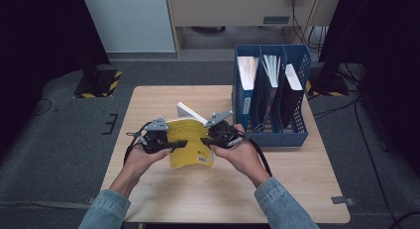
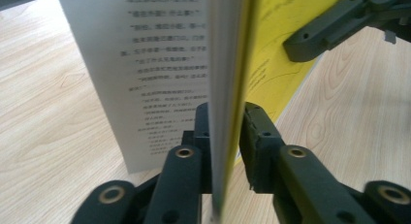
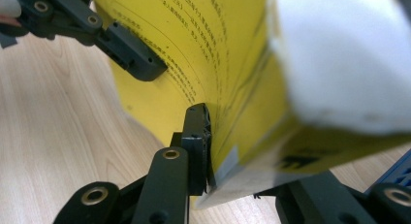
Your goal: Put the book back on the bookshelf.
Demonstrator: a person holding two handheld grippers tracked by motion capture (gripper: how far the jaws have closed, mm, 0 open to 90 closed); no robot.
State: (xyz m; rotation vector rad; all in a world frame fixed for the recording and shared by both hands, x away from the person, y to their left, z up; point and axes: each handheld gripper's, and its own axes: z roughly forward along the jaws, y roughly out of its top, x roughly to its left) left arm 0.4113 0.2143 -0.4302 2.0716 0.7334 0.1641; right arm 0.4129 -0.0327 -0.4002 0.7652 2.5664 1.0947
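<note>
A yellow paperback book (image 1: 190, 144) is held just above the wooden table (image 1: 223, 194), partly open, with a white page (image 1: 190, 112) sticking up behind it. My left gripper (image 1: 179, 144) is shut on the book's left edge. In the left gripper view, the left gripper (image 2: 227, 120) pinches a thin sheaf of pages and the yellow cover (image 2: 276, 54), with a printed page (image 2: 160, 59) fanning left. My right gripper (image 1: 205, 141) is shut on the book's right side. In the right gripper view, the right gripper (image 3: 242, 151) clamps the thicker block of the book (image 3: 203, 49); its right jaw is mostly hidden.
A blue three-slot file holder (image 1: 270, 90) with papers and books in it stands at the table's back right, close to my right hand. Bare wood lies in front of and left of the book. Dark stands and cables flank the table on the floor.
</note>
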